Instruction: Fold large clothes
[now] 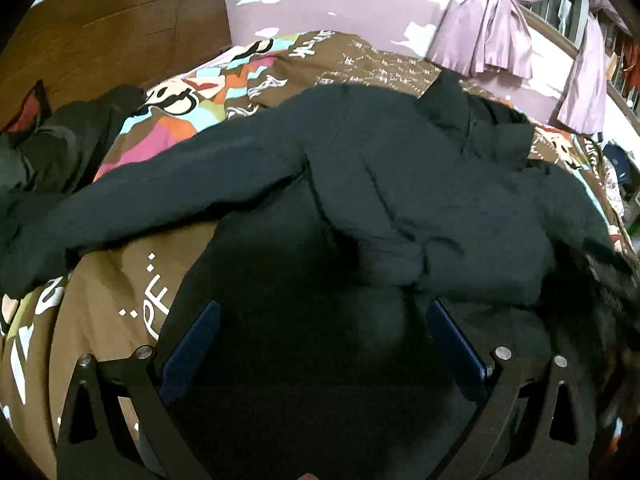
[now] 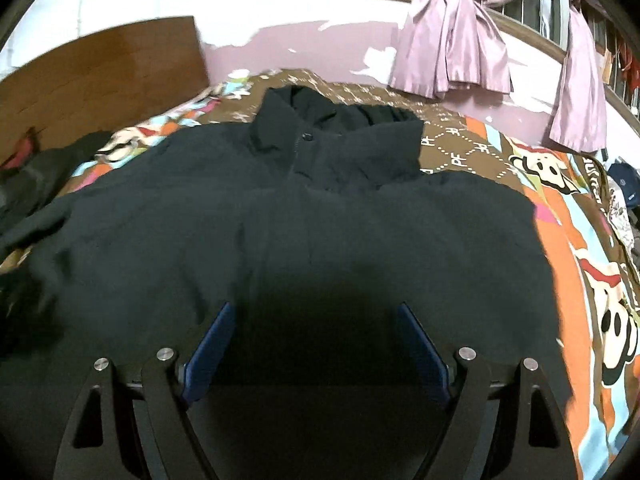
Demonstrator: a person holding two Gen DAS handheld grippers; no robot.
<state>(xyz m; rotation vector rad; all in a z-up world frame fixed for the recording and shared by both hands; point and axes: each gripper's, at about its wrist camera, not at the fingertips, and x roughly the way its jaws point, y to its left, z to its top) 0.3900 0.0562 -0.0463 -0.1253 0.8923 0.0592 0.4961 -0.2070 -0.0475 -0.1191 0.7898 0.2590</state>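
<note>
Both the left hand-held gripper and right hand-held gripper hover wide apart, empty, above the jacket on the bed.

My left gripper and right gripper hang spread above the near hem of the jacket, which lies on the bedspread. Its collar points far, one sleeve reaches left. The headboard stands far left, the curtains far right.

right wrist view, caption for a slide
Open right tongs over a dark jacket spread on a patterned bedspread.
</note>
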